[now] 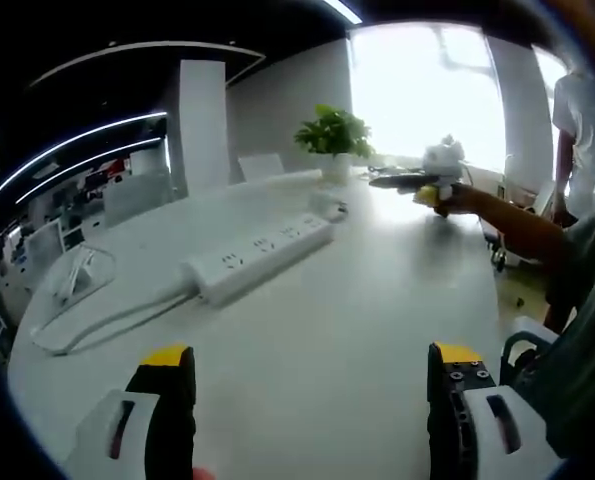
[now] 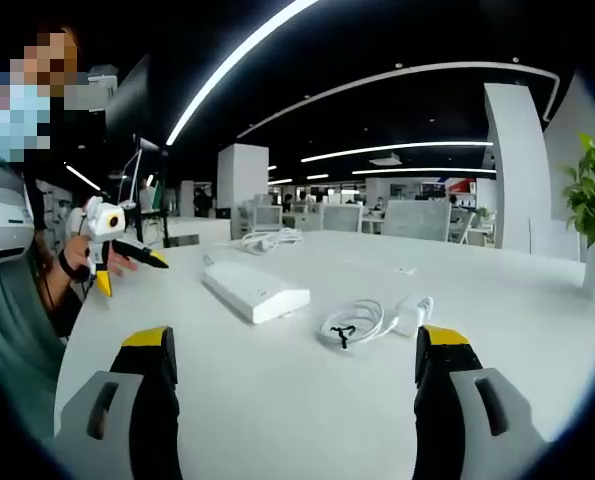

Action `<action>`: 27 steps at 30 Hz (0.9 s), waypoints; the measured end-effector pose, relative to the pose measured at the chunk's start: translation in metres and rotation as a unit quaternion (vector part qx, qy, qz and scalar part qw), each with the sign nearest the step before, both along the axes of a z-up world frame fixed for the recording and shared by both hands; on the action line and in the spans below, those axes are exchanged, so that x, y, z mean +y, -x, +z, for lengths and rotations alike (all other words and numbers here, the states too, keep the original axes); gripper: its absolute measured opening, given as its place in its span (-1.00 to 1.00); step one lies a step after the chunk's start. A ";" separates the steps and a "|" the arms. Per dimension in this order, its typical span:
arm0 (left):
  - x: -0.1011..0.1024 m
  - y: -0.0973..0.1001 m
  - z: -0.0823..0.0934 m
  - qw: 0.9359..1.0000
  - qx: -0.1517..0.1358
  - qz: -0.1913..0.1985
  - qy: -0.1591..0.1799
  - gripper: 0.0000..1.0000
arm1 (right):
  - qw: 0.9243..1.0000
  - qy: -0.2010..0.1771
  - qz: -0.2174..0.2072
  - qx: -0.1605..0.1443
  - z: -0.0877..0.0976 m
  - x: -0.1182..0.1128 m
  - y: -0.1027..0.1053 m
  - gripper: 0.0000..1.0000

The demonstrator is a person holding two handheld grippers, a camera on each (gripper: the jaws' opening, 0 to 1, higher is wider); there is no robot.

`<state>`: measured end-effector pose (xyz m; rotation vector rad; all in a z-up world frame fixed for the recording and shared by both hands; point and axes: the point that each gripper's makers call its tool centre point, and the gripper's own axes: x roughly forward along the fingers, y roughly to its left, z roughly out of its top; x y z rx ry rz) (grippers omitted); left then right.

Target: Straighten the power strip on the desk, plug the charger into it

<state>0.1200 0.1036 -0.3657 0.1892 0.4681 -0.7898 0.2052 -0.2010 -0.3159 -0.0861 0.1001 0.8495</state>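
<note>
A white power strip (image 1: 262,255) lies slantwise on the white desk (image 1: 307,330), its cable (image 1: 97,325) looping off to the left. In the right gripper view the power strip (image 2: 255,289) sits left of centre. Beside it lies a white charger (image 2: 413,311) with a coiled cable (image 2: 355,325). That charger (image 1: 329,208) rests just past the strip's far end. My left gripper (image 1: 312,360) is open over bare desk, short of the strip, and it appears as the left gripper (image 2: 132,272) in a hand. My right gripper (image 2: 294,340) is open, near the charger, also seen as the right gripper (image 1: 392,182).
A potted plant (image 1: 332,135) stands at the desk's far end, also seen as the plant (image 2: 592,200). Another white cable (image 2: 267,240) lies beyond the strip. Chairs (image 2: 417,220) line the far side. A standing person (image 1: 577,110) is at the right.
</note>
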 end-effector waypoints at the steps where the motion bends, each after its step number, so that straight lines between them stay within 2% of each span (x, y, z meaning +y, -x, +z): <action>1: 0.000 0.000 0.000 1.000 0.000 0.000 0.000 0.99 | 1.000 -0.001 -0.002 0.001 0.000 0.000 -0.001 0.98; 15: 0.001 -0.001 0.000 1.000 0.000 0.001 0.002 0.99 | 0.999 -0.006 -0.027 0.016 -0.005 -0.005 -0.015 0.99; 27: 0.003 0.004 0.002 1.000 -0.002 0.001 0.002 0.99 | 0.999 -0.005 -0.046 0.017 -0.006 -0.007 -0.022 0.99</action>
